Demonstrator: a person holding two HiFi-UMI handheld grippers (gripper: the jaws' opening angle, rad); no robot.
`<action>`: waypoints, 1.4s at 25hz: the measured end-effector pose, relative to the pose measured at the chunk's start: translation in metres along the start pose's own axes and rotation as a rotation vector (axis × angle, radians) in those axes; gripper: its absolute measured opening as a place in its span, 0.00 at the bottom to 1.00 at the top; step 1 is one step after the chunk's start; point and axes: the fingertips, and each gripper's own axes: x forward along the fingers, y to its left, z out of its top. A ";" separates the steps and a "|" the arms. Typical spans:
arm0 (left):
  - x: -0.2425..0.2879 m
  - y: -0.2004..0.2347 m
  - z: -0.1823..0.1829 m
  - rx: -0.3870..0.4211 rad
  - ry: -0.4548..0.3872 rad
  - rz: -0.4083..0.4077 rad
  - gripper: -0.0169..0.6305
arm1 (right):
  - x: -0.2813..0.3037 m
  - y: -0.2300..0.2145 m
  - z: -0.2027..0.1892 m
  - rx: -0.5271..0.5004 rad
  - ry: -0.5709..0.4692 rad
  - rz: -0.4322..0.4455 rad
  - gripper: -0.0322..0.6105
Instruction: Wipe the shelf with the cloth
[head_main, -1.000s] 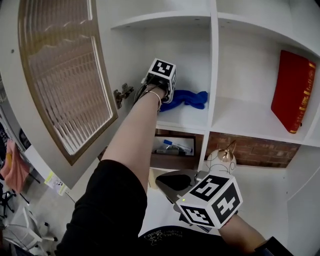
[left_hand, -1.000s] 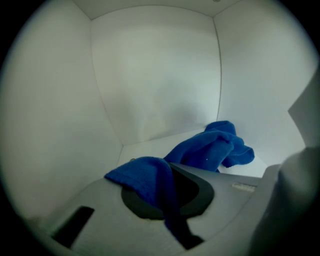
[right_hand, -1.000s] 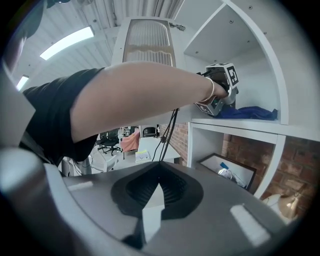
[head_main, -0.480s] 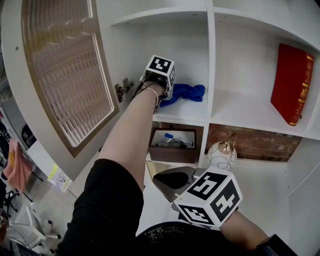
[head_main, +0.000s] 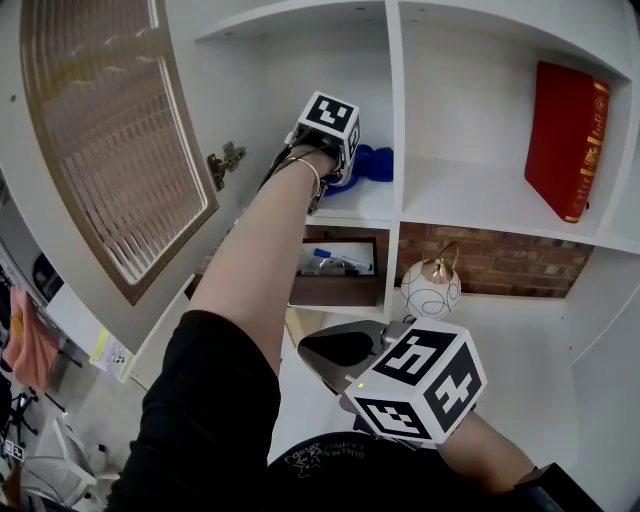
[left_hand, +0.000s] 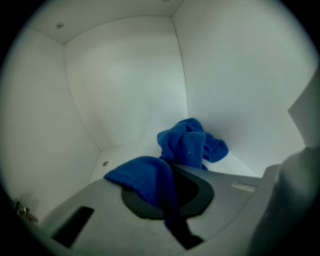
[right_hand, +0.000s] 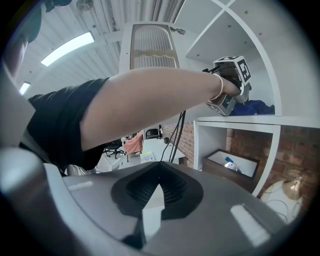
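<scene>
A blue cloth lies crumpled on the white shelf of the left compartment, close to the upright divider. My left gripper reaches into that compartment and is shut on one end of the cloth, a fold draping over its jaws. The rest of the cloth is bunched in the back right corner. My right gripper hangs low in front of the shelves, shut with nothing in it. From the right gripper view the left gripper and cloth show on the shelf.
The cabinet door with ribbed glass stands open at the left, its hinge beside my arm. A red book leans in the right compartment. Below are a wooden box of small items and a round white ornament before brick.
My left gripper has slid right along the shelf toward the divider, and the cloth has bunched up shorter against it. The right gripper stays low.
</scene>
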 end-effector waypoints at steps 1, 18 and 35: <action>0.000 -0.005 0.001 -0.001 0.001 -0.011 0.04 | -0.001 0.000 -0.001 0.001 0.001 -0.006 0.06; -0.006 -0.072 0.010 0.067 -0.017 -0.170 0.04 | -0.009 0.011 -0.014 0.012 0.027 -0.048 0.06; -0.037 0.033 -0.037 -0.104 -0.013 -0.006 0.04 | 0.007 0.040 -0.012 -0.067 0.071 0.046 0.06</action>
